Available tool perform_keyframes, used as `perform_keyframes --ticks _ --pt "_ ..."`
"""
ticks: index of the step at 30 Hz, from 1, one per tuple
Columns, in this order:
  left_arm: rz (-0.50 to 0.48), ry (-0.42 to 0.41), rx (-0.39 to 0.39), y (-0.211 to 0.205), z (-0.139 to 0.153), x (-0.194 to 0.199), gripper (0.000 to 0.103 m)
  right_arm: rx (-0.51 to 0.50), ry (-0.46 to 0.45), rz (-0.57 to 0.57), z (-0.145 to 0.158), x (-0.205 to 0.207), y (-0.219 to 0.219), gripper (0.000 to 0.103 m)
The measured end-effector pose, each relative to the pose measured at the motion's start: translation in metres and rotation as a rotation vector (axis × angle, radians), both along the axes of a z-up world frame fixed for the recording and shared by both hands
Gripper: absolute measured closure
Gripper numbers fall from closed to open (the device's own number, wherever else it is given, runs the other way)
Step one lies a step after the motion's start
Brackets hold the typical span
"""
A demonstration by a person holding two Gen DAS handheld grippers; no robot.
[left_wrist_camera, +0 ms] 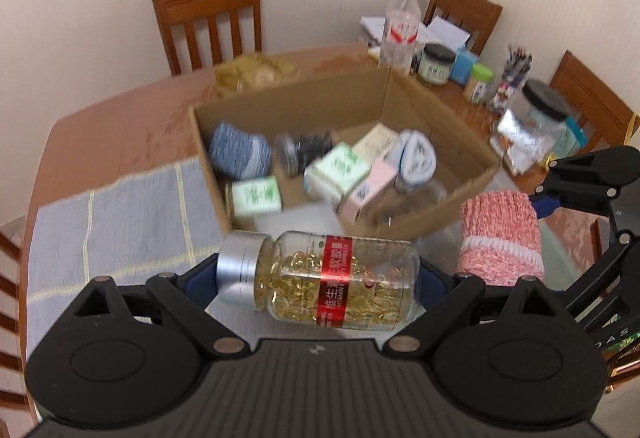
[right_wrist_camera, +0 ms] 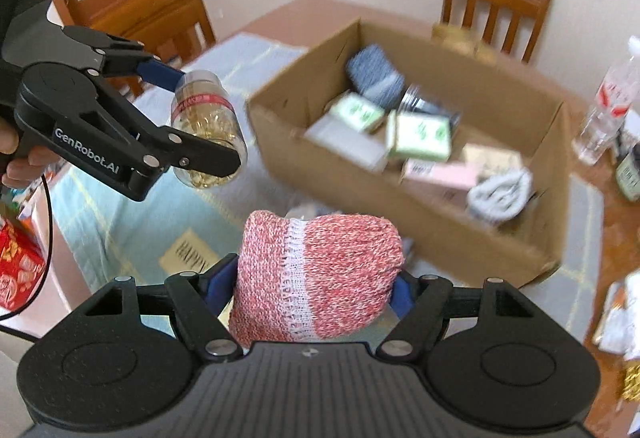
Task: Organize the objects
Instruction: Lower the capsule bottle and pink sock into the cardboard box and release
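Note:
My left gripper [left_wrist_camera: 320, 278] is shut on a clear capsule bottle [left_wrist_camera: 340, 278] with a silver cap and a red label. It holds the bottle lengthwise, cap to base, above the placemat. In the right wrist view the same left gripper [right_wrist_camera: 206, 119] and bottle [right_wrist_camera: 208, 125] hang at the left, with a hand on the handle. My right gripper [right_wrist_camera: 316, 286] is shut on a pink-and-white knitted sock roll [right_wrist_camera: 320, 270], which also appears as the sock roll [left_wrist_camera: 500, 238] in the left wrist view. Just beyond both stands an open cardboard box [left_wrist_camera: 360, 93] [right_wrist_camera: 400, 222] with sock rolls, small cartons and a jar inside.
A water bottle [left_wrist_camera: 400, 25], jars [left_wrist_camera: 436, 63] and a pen holder [left_wrist_camera: 512, 73] crowd the table's far right corner. Wooden chairs [left_wrist_camera: 208, 17] ring the table. A blue-grey placemat [left_wrist_camera: 120, 222] lies under the grippers. A red snack pack [right_wrist_camera: 16, 270] sits at the left edge.

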State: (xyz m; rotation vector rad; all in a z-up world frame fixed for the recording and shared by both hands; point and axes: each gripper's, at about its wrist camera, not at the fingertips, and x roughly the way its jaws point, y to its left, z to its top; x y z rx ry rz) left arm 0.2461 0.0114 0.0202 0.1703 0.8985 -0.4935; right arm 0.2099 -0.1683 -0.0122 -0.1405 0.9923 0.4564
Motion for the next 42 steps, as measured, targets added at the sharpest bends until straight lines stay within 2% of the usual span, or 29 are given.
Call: perform_keyframes --ticks 7,11,22,23,24,25,26,28,33,42 --pt "0.002 -0.033 -0.005 -0.019 0.009 0.044 0.009 -0.023 -0.091 -0.064 0.026 0.028 -0.025 0.024" --pt "0.004 -0.018 -0.005 -0.026 0.005 0.067 0.009 -0.025 -0.117 -0.098 0.038 0.049 -0.043 0.024" --pt "0.023 0.030 0.002 -0.037 -0.016 0.105 0.009 -0.073 -0.147 -0.153 0.030 0.121 -0.074 0.024" --pt "0.024 0.034 0.005 -0.037 -0.018 0.107 0.009 -0.080 -0.153 -0.161 0.029 0.126 -0.076 0.022" --pt "0.025 0.038 0.007 -0.038 -0.020 0.109 0.009 -0.083 -0.162 -0.176 0.028 0.134 -0.078 0.015" --pt "0.027 0.042 0.010 -0.038 -0.022 0.110 0.009 -0.084 -0.172 -0.201 0.027 0.141 -0.081 0.004" --pt "0.028 0.046 0.011 -0.038 -0.024 0.112 0.009 -0.082 -0.177 -0.217 0.026 0.144 -0.083 0.000" --pt "0.030 0.054 0.014 -0.039 -0.029 0.115 0.009 -0.058 -0.191 -0.233 0.024 0.150 -0.089 0.000" --pt "0.041 0.057 0.021 -0.040 -0.034 0.121 0.008 -0.049 -0.159 -0.248 0.016 0.153 -0.098 0.000" --pt "0.062 0.029 0.001 -0.036 -0.014 0.111 0.005 -0.045 -0.138 -0.261 0.018 0.141 -0.099 0.000"
